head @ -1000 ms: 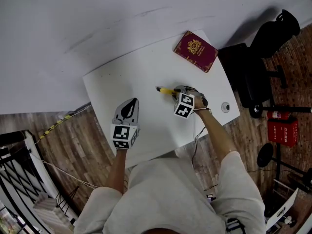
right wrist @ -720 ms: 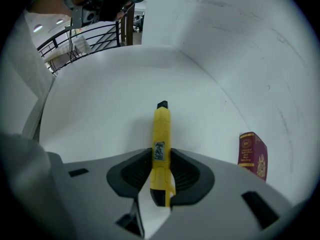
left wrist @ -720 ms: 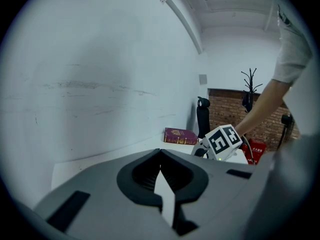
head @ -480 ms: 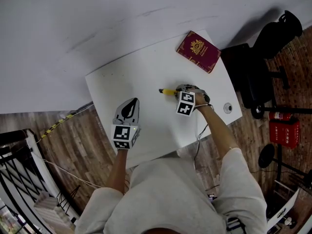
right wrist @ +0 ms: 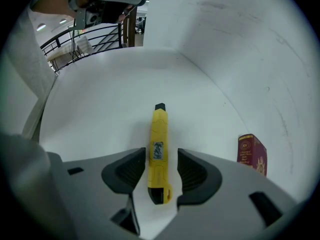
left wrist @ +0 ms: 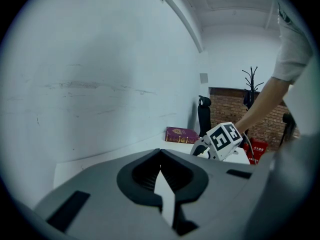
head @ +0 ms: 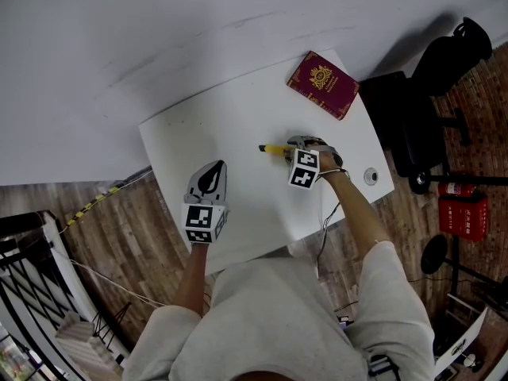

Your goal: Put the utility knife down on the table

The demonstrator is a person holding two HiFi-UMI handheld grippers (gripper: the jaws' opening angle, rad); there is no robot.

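Right now your right gripper [right wrist: 161, 155] points steeply down at the white worktop [head: 208, 125]. Its jaws have just been spreading: they stand apart with the utility knife [right wrist: 158, 134] lying between them. A gap shows on each side of the yellow body, narrower on the left of the right gripper view, so neither pad presses on it. The knife lies flat on the worktop, its black-tipped nose pointing away from the gripper and its black end cap down near the base of the jaws. In the head view the knife's front end juts out from under your right gripper toward the left of the picture, roughly at the middle of the worktop. Your left gripper [head: 213, 173] is over the near left part of the worktop, well apart from the knife. Its jaws are pressed together at the tips with nothing between them. Whether it touches the surface I cannot tell. A maroon booklet [head: 322, 83] with a gold crest lies by the far right corner of the worktop, well apart from the knife and both grippers. A black chair [head: 429, 94] stands on the wooden floor [head: 127, 244] just beside the worktop's right edge.
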